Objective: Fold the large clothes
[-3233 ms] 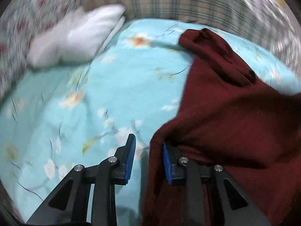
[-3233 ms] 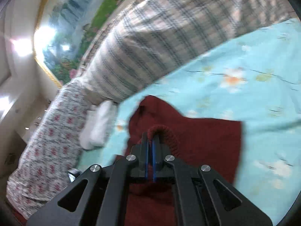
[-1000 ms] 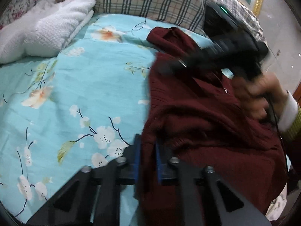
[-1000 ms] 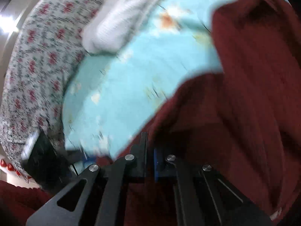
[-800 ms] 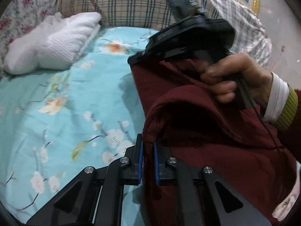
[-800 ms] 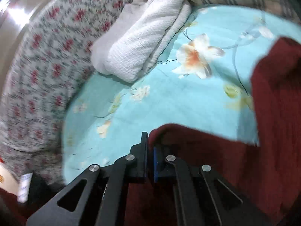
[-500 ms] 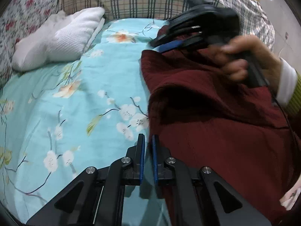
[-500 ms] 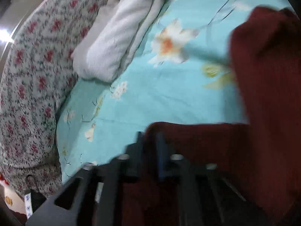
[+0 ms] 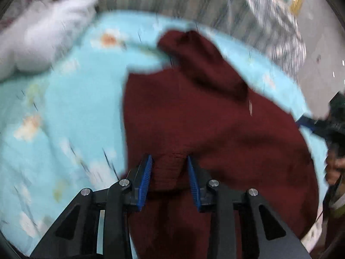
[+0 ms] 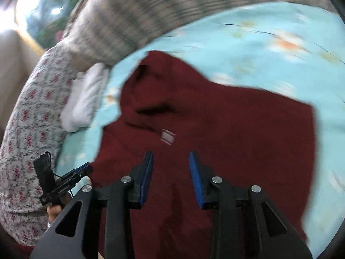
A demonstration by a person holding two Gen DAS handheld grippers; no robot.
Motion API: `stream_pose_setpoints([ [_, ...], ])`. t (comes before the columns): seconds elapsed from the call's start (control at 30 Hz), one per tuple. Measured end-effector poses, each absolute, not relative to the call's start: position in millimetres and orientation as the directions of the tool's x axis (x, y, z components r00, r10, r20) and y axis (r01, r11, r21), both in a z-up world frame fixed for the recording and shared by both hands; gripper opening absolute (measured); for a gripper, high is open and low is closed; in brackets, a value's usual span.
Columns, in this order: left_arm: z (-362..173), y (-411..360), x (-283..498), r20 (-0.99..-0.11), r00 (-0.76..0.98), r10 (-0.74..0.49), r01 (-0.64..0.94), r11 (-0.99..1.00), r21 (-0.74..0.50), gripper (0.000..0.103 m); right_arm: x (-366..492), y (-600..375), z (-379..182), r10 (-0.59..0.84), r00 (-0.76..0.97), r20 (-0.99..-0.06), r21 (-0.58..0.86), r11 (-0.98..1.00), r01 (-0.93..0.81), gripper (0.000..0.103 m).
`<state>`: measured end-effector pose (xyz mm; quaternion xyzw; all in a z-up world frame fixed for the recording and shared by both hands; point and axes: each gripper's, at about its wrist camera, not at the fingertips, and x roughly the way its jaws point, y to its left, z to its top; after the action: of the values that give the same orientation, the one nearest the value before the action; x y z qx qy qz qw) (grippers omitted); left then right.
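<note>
1. Two grippers are over a bed [image 9: 71, 112] that has a light blue sheet with flowers on it.
2. A big dark red sweater [image 9: 204, 116] lies on the blue sheet, folded over on itself. A small pale tag [image 10: 167, 137] shows on it in the right wrist view.
3. The left gripper [image 9: 170, 180] has its jaws spread apart. They have just been opening. A ribbed bit of the red sweater sits between the blue pads [image 9: 145, 181], and the pads do not seem to press on it.
4. The right gripper [image 10: 171, 178] has its jaws spread apart too, after opening a moment ago. Red sweater shows in the gap, lying under the pads, and nothing is pinched.
5. In the left wrist view, the right gripper shows at the far right edge, held in a hand [image 9: 334, 169].
6. A white folded towel [image 9: 41, 41] lies at the far left end of the bed, well apart from the sweater.
7. A checked pillow [image 10: 138, 15] sits behind the bed, and a flowery cover [image 10: 32, 118] is next to the towel.
8. Both pictures are blurry.
</note>
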<state>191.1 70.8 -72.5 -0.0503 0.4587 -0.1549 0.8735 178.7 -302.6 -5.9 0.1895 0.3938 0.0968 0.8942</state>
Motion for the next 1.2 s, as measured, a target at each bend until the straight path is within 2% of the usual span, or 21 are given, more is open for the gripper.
stream_pose_setpoints([
  [0.1, -74.0, 65.2, 161.5, -0.791, 0.547, -0.273, 0.267, 0.953, -0.144, 0.036, 139.3, -334.4, -12.1, 0.254, 0.693, -0.675, 0.398, 0.916, 0.052, 0.035],
  [0.23, -56.5, 75.3, 156.4, -0.771, 0.567, -0.291, 0.232, 0.954, -0.189, 0.036, 106.4, -356.1, -20.6, 0.196, 0.696, -0.691, 0.38, 0.917, 0.119, 0.035],
  [0.43, -22.8, 71.4, 175.5, -0.693, 0.639, -0.333, 0.243, 0.943, -0.23, 0.036, 104.9, -346.3, -32.7, 0.214, 0.676, -0.705, 0.371, 0.924, 0.094, 0.035],
  [0.6, -41.2, 63.3, 200.7, -0.733, 0.61, -0.302, 0.225, 0.953, -0.205, 0.036, 119.0, -321.2, -49.2, 0.249, 0.613, -0.749, 0.348, 0.936, 0.046, 0.035],
  [0.63, -45.6, 63.1, 203.6, -0.74, 0.601, -0.302, 0.223, 0.953, -0.207, 0.036, 118.5, -315.7, -48.2, 0.244, 0.615, -0.75, 0.333, 0.942, 0.032, 0.031],
  [0.67, -47.9, 64.2, 202.4, -0.743, 0.598, -0.301, 0.222, 0.953, -0.207, 0.036, 118.0, -310.7, -46.8, 0.243, 0.607, -0.756, 0.319, 0.948, 0.017, 0.01],
  [0.7, -51.0, 63.9, 204.1, -0.748, 0.593, -0.298, 0.222, 0.954, -0.204, 0.036, 117.5, -306.6, -44.0, 0.252, 0.6, -0.76, 0.316, 0.949, 0.002, 0.006],
  [0.8, -55.0, 61.8, 203.7, -0.755, 0.59, -0.287, 0.226, 0.956, -0.187, 0.036, 114.4, -298.8, -15.9, 0.258, 0.637, -0.726, 0.289, 0.956, -0.057, 0.006],
  [0.93, -57.5, 59.7, 205.1, -0.764, 0.587, -0.269, 0.219, 0.961, -0.171, 0.036, 115.4, -312.7, 47.6, 0.153, 0.787, -0.598, 0.196, 0.98, -0.041, 0.005],
  [0.97, -59.2, 56.7, 206.3, -0.768, 0.587, -0.258, 0.212, 0.964, -0.161, 0.036, 119.8, -316.6, 53.2, 0.118, 0.798, -0.591, 0.164, 0.986, -0.024, 0.005],
  [1.07, -64.8, 52.0, 205.2, -0.77, 0.585, -0.256, 0.212, 0.964, -0.159, 0.036, 140.0, -334.7, 39.6, 0.08, 0.776, -0.626, 0.152, 0.988, 0.02, 0.005],
  [1.2, -67.4, 47.8, 203.1, -0.772, 0.595, -0.224, 0.215, 0.97, -0.116, 0.038, 160.6, -348.3, -12.1, 0.016, 0.669, -0.743, 0.116, 0.988, 0.105, 0.005],
])
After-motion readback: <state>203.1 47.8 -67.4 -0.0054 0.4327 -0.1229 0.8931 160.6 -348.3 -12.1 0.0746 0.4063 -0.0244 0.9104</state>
